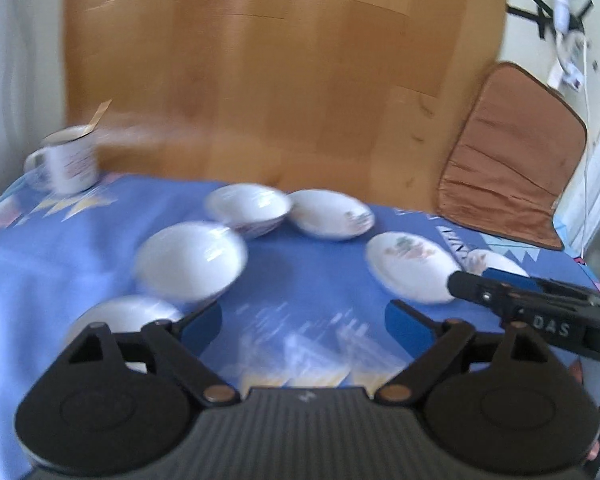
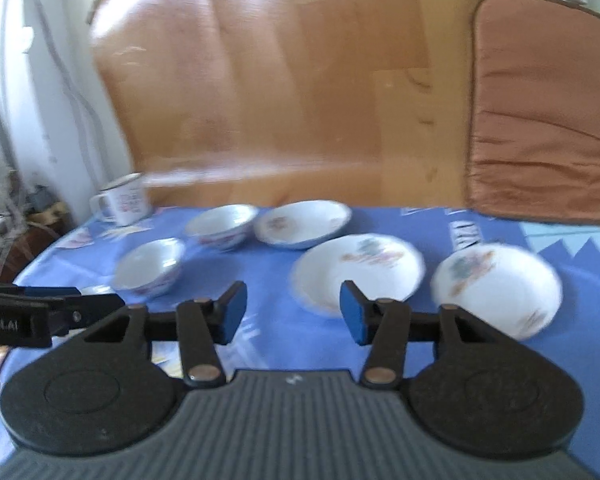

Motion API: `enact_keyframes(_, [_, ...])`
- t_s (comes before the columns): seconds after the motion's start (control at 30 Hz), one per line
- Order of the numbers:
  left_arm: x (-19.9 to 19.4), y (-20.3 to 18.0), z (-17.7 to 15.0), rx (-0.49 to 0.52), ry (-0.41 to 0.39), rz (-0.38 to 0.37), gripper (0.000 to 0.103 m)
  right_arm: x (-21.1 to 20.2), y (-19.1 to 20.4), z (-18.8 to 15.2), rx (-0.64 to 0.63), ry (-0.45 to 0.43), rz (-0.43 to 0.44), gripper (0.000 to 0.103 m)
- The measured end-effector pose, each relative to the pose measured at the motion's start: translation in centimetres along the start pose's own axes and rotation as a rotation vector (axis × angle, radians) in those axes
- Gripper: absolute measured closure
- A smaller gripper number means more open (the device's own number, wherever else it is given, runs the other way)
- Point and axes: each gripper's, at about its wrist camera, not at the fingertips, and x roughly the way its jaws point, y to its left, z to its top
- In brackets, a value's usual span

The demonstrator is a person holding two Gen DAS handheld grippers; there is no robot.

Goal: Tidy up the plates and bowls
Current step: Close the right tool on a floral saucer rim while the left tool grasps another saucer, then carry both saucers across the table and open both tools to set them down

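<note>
Blurred white bowls and flowered plates lie spread on a blue tablecloth [image 1: 40, 256]. In the left wrist view, three bowls sit left of centre: one near [image 1: 190, 260], one farther back [image 1: 246, 208], one at the lower left [image 1: 120, 314]. Plates lie to the right: [image 1: 332, 214], [image 1: 410, 266]. My left gripper [image 1: 304, 320] hangs open over bare cloth, holding nothing. The right wrist view has two bowls [image 2: 150, 266], [image 2: 220, 226] and three plates [image 2: 304, 224], [image 2: 358, 272], [image 2: 496, 292]. My right gripper [image 2: 294, 312] stands open and empty in front of the middle plate.
An enamel mug [image 1: 68, 164] stands at the table's far left corner. A chair with a brown cushion [image 2: 540, 120] is at the far right edge. Wooden floor lies beyond the table. Each gripper shows in the other's view, close beside it.
</note>
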Motion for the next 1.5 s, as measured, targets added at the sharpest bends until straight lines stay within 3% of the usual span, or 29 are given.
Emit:
enact_keyframes(0.23, [9.1,-2.7,2.8,-0.007,0.149,0.003,0.026,5.3,-4.6,3.1,-0.014,0.083,-0.048,0.050])
enact_keyframes(0.43, [11.6,-3.4,3.1,-0.005,0.190,0.042,0.027,9.4,-5.4,2.9,-0.156,0.164,-0.078,0.057])
enact_keyframes(0.6, [13.8,-4.2,2.9,-0.003,0.229,0.052,0.030,10.5,-6.5,1.8,-0.081,0.203,-0.062,0.058])
enact_keyframes(0.67, [13.6,-4.6,2.7,0.017,0.209,0.061,0.048,10.4,-6.5,1.8,-0.061,0.203,-0.068,0.068])
enact_keyframes(0.7, [13.3,-4.8,2.7,0.022,0.209,0.047,0.055,10.0,-6.5,1.9,-0.054,0.201,-0.076,0.072])
enact_keyframes(0.77, [12.8,-5.1,2.6,0.025,0.228,0.016,0.080,9.0,-6.9,2.1,-0.001,0.209,-0.052,0.087])
enact_keyframes(0.87, [11.4,-5.6,1.9,0.032,0.240,0.011,0.083,7.3,-7.2,2.2,0.063,0.214,-0.009,0.093])
enact_keyframes(1.1, [6.9,-8.3,-1.4,0.075,0.262,-0.039,0.083,1.0,-7.4,-0.6,0.142,0.166,0.008,0.095])
enact_keyframes(1.5, [3.8,-21.9,-5.1,0.340,0.240,-0.196,0.082,-12.0,-12.5,-5.9,0.283,-0.008,-0.212,0.095])
